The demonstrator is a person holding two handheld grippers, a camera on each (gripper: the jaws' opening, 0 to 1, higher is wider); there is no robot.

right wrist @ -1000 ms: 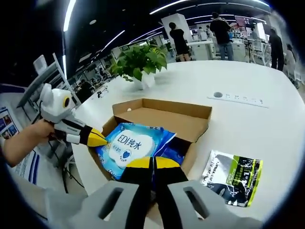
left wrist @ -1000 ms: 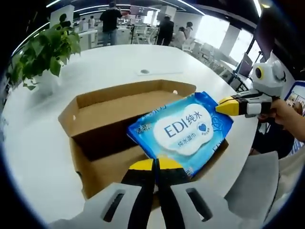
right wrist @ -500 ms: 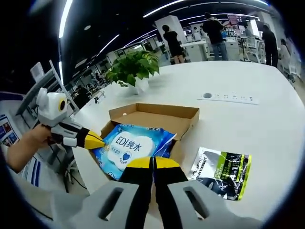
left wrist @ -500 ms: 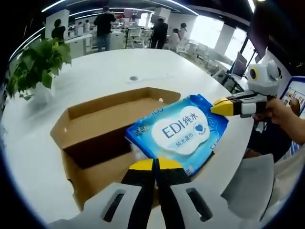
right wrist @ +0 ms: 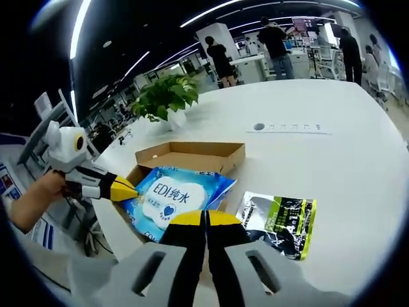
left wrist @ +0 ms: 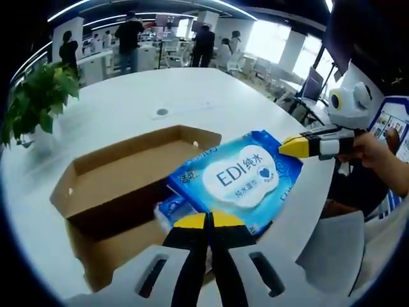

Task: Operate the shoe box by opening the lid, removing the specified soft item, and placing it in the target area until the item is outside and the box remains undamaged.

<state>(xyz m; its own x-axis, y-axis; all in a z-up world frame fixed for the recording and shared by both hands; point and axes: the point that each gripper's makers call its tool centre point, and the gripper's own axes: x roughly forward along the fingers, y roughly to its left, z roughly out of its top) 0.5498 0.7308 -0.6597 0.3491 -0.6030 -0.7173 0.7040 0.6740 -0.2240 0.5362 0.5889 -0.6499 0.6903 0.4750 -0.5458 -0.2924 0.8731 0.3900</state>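
Observation:
A blue wet-wipes pack [left wrist: 243, 176] with a white label hangs over the open brown shoe box [left wrist: 112, 169]. My left gripper [left wrist: 208, 221] is shut on the pack's near edge. My right gripper [left wrist: 289, 147] comes in from the right, its yellow tips pinching the pack's far corner. In the right gripper view the pack [right wrist: 169, 195] sits above the box [right wrist: 185, 155], with the right gripper [right wrist: 204, 219] shut on one edge and the left gripper [right wrist: 130, 190] pinching the other. A second blue pack [left wrist: 170, 208] lies inside the box.
The box stands near the edge of a round white table [right wrist: 332, 166]. A black and green pouch [right wrist: 278, 219] lies beside the box. A potted plant [right wrist: 163, 99] and a socket strip [right wrist: 291, 128] stand further off. A grey chair [left wrist: 339, 249] is by the table's edge. People stand in the background.
Both grippers have lifted the wipes pack higher above the box, and both views rose with them. The second blue pack in the box has come into sight.

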